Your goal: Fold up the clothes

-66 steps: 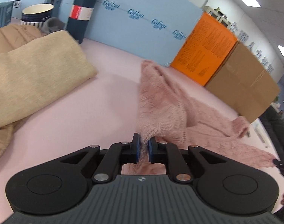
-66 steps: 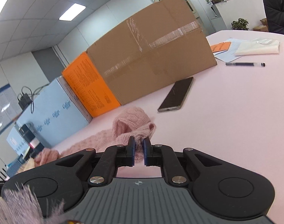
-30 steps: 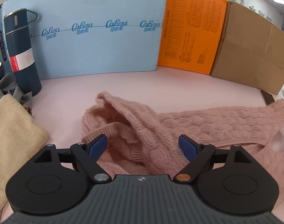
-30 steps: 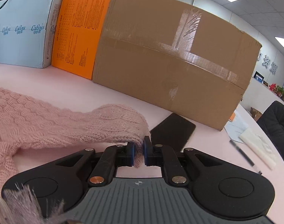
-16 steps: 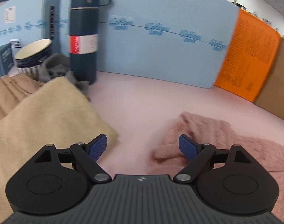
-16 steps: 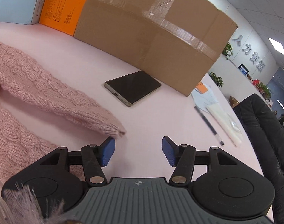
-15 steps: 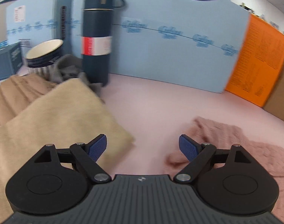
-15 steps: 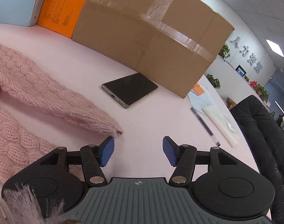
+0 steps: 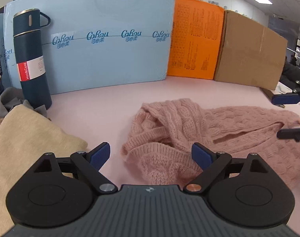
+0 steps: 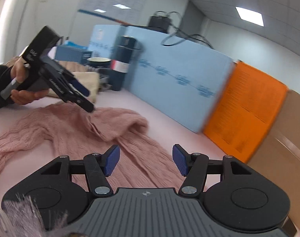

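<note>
A pink knitted sweater [image 9: 219, 130] lies loosely spread on the pink table, its bunched hem end nearest my left gripper; it also shows in the right wrist view [image 10: 74, 126]. My left gripper [image 9: 150, 155] is open and empty, hovering just above the near hem. My right gripper [image 10: 146, 161] is open and empty above a stretched sleeve or side of the sweater. The right gripper's fingertips [image 9: 286, 99] show at the right edge of the left wrist view. The left gripper [image 10: 82, 96], held by a hand, shows over the sweater's far end in the right wrist view.
A folded beige garment [image 9: 25, 142] lies at the left. A dark blue flask [image 9: 31, 59] and a cup [image 10: 98, 62] stand behind it. A light blue box [image 9: 110, 39], an orange box [image 9: 195, 39] and a cardboard box [image 9: 250, 53] line the table's back.
The right gripper has swung left from the phone side to face the sweater and the blue box. The left gripper has turned right, back over the sweater's hem. Both stay open.
</note>
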The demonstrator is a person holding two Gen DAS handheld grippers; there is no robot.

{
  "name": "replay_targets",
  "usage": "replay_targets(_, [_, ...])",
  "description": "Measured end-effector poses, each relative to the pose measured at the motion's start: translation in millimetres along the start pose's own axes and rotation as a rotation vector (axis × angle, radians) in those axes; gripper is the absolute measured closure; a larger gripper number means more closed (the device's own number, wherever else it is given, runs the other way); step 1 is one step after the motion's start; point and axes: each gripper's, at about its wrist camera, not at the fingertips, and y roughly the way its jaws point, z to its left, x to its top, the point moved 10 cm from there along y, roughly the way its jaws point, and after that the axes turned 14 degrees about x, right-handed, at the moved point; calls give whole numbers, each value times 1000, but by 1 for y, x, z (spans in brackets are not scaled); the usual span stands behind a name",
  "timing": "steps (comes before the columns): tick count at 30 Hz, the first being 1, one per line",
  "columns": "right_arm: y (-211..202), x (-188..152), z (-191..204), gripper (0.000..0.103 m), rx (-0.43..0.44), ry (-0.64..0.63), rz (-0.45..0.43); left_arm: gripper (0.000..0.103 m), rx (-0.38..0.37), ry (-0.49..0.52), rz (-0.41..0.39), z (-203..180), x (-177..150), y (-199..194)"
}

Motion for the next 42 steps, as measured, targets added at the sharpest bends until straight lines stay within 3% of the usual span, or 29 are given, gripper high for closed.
replay_targets(6, [93, 16, 29, 51, 156, -107, 79, 14, 47, -266, 111, 52, -18, 22])
replay_targets(7, [102, 17, 28, 65, 164, -105, 86, 14, 30, -315, 120, 59, -18, 22])
replay_targets(8, [111, 18, 25, 94, 169, -97, 97, 14, -1, -367, 120, 65, -18, 20])
replay_targets(12, [136, 30, -10, 97, 141, -18, 92, 14, -46, -443, 128, 73, -17, 18])
replay_targets(16, [150, 52, -91, 97, -18, 136, 5, 14, -16, -371, 132, 64, -19, 17])
replay_targets(19, [158, 46, -163, 94, -256, 265, 28, 14, 3, -327, 128, 61, -20, 17])
replay_targets(20, [158, 39, -186, 79, -352, 315, 53, 14, 6, -321, 127, 60, -21, 17])
replay_targets(22, [145, 35, -213, 70, -486, 385, 24, 14, 10, -319, 128, 61, -21, 16])
replay_targets(23, [140, 38, -208, 70, -442, 396, -25, 14, 11, -319, 129, 61, -22, 16])
replay_targets(25, [139, 45, -180, 67, -247, 392, -65, 14, 17, -315, 130, 61, -22, 16])
replay_targets(26, [144, 43, -159, 64, -169, 344, -14, 14, 23, -308, 129, 61, -21, 15])
replay_targets(29, [158, 25, -105, 64, -80, 163, 148, 13, 22, -308, 123, 61, -21, 14])
replay_targets(33, [166, 18, -64, 62, 105, 247, 156, 13, 21, -345, 119, 68, -20, 14])
replay_targets(36, [169, 21, -30, 56, 204, 202, 161, 13, 21, -378, 100, 73, -18, 12])
replay_targets(39, [161, 23, -7, 51, 207, 155, 155, 13, 4, -429, 50, 80, -13, 5])
replay_targets(41, [151, 21, 5, 25, 213, 151, 154, 13, -6, -470, -18, 86, -6, -5])
replay_targets(42, [146, 20, 8, 25, 184, 142, 150, 9, -13, -483, -49, 88, -1, -9])
